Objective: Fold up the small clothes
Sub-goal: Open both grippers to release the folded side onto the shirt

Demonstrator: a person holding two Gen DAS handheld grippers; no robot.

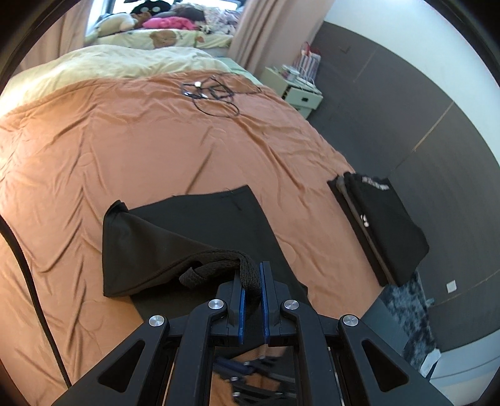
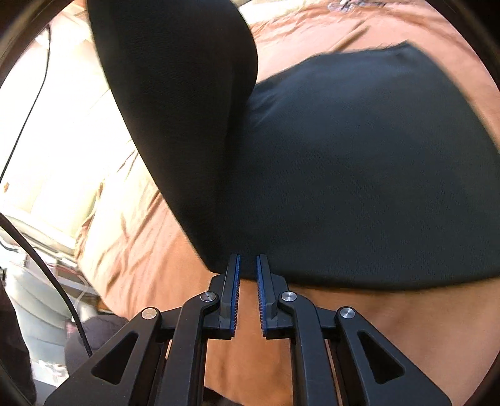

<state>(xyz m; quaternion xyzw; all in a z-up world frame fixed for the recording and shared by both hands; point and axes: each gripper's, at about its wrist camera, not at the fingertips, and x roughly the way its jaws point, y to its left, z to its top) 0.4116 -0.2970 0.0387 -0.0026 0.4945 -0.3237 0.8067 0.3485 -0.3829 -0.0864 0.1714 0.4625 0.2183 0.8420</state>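
The left tongs are clamped on the black drawstring of a black garment, the blue pads nearly together with the cord pinched between them; the garment lies on the bed, one portion folded over onto itself in a lifted flap, the lower layer spread flat toward the far side; the right tongs stand almost closed, a narrow gap between the pads, their tips at the near hem of the same black garment; whether cloth is actually pinched there I cannot tell, since the edge is dark and blurred; a raised fold of the fabric rises up to the left in that view. Beneath it all is the orange bedspread, creased; at the bed's right edge sits a stack of folded dark clothes; farther off, a tangle of black cable lies on the spread; beyond are a cream duvet, a white bedside cabinet, pink curtains and a dark panelled wall.
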